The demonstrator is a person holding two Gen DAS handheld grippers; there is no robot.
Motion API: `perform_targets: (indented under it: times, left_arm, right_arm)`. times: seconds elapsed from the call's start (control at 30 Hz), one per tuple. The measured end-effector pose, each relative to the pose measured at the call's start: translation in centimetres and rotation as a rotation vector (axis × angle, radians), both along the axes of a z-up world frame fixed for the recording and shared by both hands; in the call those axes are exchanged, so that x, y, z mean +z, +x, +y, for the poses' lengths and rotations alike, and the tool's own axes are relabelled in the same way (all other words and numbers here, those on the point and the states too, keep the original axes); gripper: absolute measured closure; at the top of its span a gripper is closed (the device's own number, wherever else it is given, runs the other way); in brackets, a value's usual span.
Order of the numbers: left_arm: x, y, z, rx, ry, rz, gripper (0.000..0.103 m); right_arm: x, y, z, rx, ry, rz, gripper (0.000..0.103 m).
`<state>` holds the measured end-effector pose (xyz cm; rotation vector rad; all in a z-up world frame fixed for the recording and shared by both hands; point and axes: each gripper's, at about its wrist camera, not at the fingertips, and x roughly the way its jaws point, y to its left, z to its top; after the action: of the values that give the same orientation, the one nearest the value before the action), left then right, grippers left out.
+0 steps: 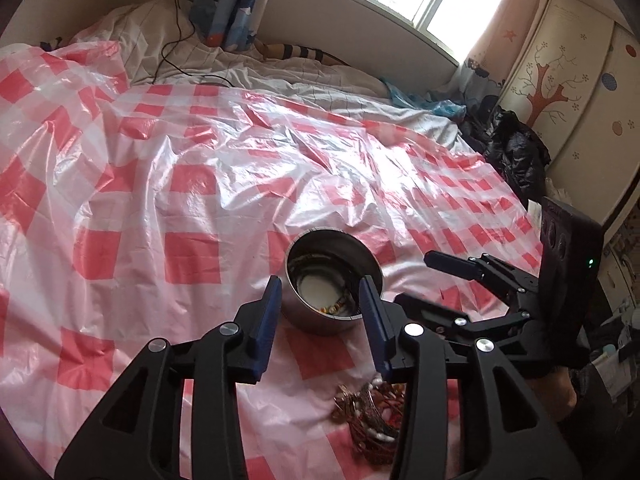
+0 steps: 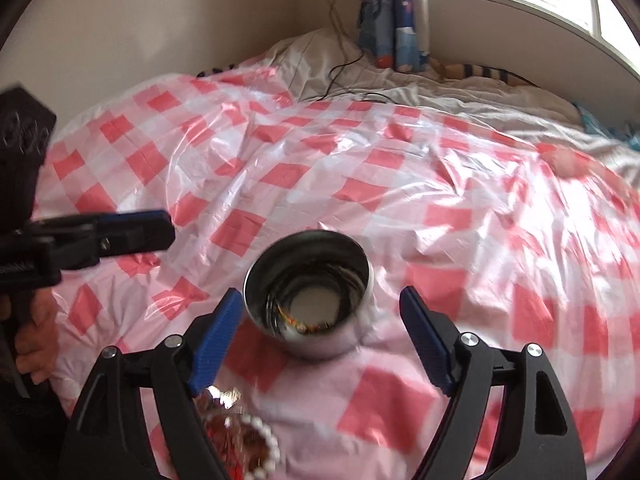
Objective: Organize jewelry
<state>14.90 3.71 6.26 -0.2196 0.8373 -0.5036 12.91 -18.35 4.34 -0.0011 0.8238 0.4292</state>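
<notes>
While the heap of jewelry lies nearest, on the checked plastic sheet close under both cameras, neither tool has anything in it: the left gripper has its fingers partly spread with only air between them, and the right gripper stands wide, its blue pads clear of everything. The heap is a tangle of red cord, gold-coloured links and a string of white beads, so it has no single long axis and points no particular way; the bead string curves along its edge in the right wrist view. Just beyond it the steel bowl stands upright, mouth up, with at least one beaded piece lying curled against its inner wall. My reading is that one piece has been delivered and the step in hand is the return for another. The next move calls for dropping one gripper back onto the heap and pinching a single strand without dragging the rest. Farther off are the white bedding and the window.
</notes>
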Motion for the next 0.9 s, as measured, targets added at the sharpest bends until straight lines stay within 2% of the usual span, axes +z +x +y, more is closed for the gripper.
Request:
perform_targets:
  times: [0.13,0.27,0.4,0.5,0.67,0.8,0.83,0.9]
  left_arm:
    - [-0.6,-1.8,-0.8,-0.048,0.041,0.031,0.064]
    - [-1.0,-2.7,-0.7,-0.064,0.036,0.061,0.061]
    - [-1.5,-3.5,0.9,-0.026,0.002,0.103,0.057]
    - [-2.2,-4.0,1.8,-0.007,-0.028,0.143,0.055]
    - [-3.1,-4.4,2.2,-0.035,-0.076,0.192,0.053]
    - [-4.5,-3.8,1.4,-0.075,-0.137,0.271,0.052]
    - [-4.8,-3.8,1.0,-0.087,-0.147,0.288,0.052]
    - [-5.4,-3.7,0.3,-0.108,-0.170,0.316,0.052]
  right_arm:
    - [-1.3,-4.7,-2.2,-0.001,0.094,0.080,0.024]
    - [-3.0,-7.3,-0.4,0.084,0.126,0.155,0.021]
    - [-4.2,-7.0,1.7,0.127,0.135,0.197,0.021]
    - [-5.3,-6.7,2.2,0.118,0.152,0.233,0.021]
    - [-6.1,-6.1,1.7,0.090,0.214,0.270,0.021]
    - [-6.6,-5.5,1.7,0.093,0.239,0.285,0.021]
    - [-6.5,-5.4,1.7,0.096,0.235,0.282,0.021]
    - [-6.5,-5.5,1.9,0.096,0.212,0.277,0.037]
